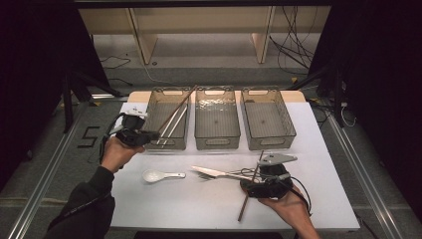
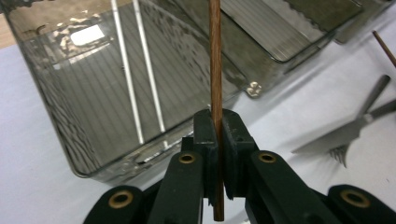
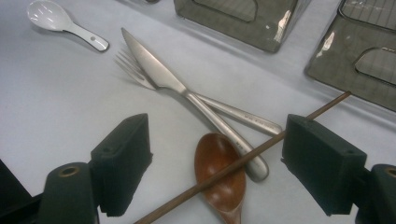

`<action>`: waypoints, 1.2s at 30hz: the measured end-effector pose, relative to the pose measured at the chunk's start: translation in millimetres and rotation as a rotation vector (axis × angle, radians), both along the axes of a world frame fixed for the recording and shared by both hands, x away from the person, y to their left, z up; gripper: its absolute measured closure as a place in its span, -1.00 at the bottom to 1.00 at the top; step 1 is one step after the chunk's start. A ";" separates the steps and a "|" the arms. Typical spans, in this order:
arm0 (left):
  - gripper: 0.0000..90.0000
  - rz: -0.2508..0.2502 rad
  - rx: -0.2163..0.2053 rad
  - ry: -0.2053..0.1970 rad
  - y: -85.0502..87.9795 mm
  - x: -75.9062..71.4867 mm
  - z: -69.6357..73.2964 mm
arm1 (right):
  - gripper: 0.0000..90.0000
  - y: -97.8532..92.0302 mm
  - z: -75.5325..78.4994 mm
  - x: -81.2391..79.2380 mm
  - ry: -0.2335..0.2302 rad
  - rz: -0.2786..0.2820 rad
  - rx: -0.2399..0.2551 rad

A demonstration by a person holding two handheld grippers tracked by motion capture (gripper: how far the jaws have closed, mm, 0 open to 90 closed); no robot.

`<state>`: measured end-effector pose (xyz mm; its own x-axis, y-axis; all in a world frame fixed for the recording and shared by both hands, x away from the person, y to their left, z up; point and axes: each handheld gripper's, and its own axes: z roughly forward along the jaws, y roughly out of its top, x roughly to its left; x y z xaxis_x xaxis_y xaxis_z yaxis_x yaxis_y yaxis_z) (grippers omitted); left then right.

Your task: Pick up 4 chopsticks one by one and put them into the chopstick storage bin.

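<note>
The wooden chopstick [image 2: 215, 70] is pinched near its lower end by the left tongs [image 2: 215, 135], their jaws pressed tight on the thin shaft, and its far end leans over the rim of the left bin [image 1: 155, 94], the leftmost of three clear bins at the far side of the counter [image 1: 199, 204]. Two metal chopsticks [image 2: 137, 74] already lie inside that bin. The stick looks light, stiff and smooth, so it may pivot or slip in the pads; a hold nearer its middle would probably steady it better than one at the end. The right tongs [image 3: 217, 163] stand spread wide and pinch nothing, hovering over a second wooden chopstick [image 3: 243, 158] that lies across a wooden spoon [image 3: 219, 179]. Beside these lie a knife [image 3: 159, 70] crossed over a fork [image 3: 135, 70], and farther left a white ceramic spoon [image 1: 159, 175].
</note>
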<state>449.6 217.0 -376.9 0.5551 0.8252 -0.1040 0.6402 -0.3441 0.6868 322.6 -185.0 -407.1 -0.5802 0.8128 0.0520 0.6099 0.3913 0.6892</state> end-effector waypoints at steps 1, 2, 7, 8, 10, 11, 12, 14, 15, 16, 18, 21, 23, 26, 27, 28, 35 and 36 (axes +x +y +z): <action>0.90 0.011 0.001 0.002 1.1 3.4 -0.7 | -0.46 -0.1 0.1 0.0 0.000 0.000 0.000; 0.90 0.018 -0.002 0.005 2.6 6.8 -1.2 | -0.46 -0.1 0.1 -0.1 -0.001 -0.001 0.000; 0.90 0.056 -0.003 0.010 7.4 21.6 -2.9 | -0.47 -0.4 0.1 0.0 0.001 -0.001 0.002; 0.90 0.062 0.000 0.014 8.2 24.7 -3.4 | -0.47 -0.4 0.0 0.0 0.001 0.000 0.002; 0.90 0.081 0.001 0.020 9.5 31.1 -5.3 | -0.47 -0.1 0.0 -0.1 0.001 0.001 0.002; 0.90 0.088 0.004 0.024 10.3 34.1 -6.3 | -0.47 0.0 0.1 -0.2 0.001 0.001 0.003; 0.90 0.095 0.005 0.028 10.5 36.8 -7.4 | -0.47 0.1 0.2 -0.2 0.000 0.002 0.003; 0.90 0.108 0.009 0.031 10.5 41.7 -9.7 | -0.47 0.4 0.1 -0.2 0.000 0.005 0.002; 0.90 0.114 0.011 0.035 10.6 44.0 -10.8 | -0.47 0.6 0.1 -0.2 0.001 0.006 0.001; 0.89 0.120 0.013 0.039 10.7 46.2 -11.8 | -0.47 0.7 0.0 -0.2 0.001 0.006 0.001; 0.89 0.131 0.017 0.048 10.5 50.3 -14.4 | -0.47 0.8 0.1 -0.1 0.002 0.006 0.004; 0.89 0.139 0.033 0.066 9.9 55.8 -18.4 | -0.47 0.4 0.0 0.3 0.003 0.006 0.006; 0.89 0.147 0.039 0.076 9.3 58.6 -20.7 | -0.47 0.4 -0.1 0.5 0.004 0.007 0.007; 0.89 0.159 0.043 0.085 9.3 61.1 -23.1 | -0.47 0.5 -0.2 0.6 0.005 0.010 0.008; 0.89 0.163 0.050 0.088 9.4 62.0 -23.9 | -0.47 0.4 -0.1 0.6 0.006 0.011 0.008; 0.88 0.171 0.048 0.092 9.6 63.1 -25.2 | -0.47 0.2 0.0 0.6 0.005 0.011 0.009; 0.84 0.207 0.042 0.115 11.6 71.2 -32.4 | -0.47 0.6 0.2 0.5 0.007 0.014 0.010; 0.72 0.210 0.040 0.116 11.5 71.5 -32.4 | -0.47 0.7 0.2 0.5 0.007 0.014 0.011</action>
<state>521.1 228.5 -409.3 0.3575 0.9259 -0.1222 0.7743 -0.2207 0.5931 323.1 -184.2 -406.9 -0.5911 0.8040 0.0647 0.6092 0.3925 0.6891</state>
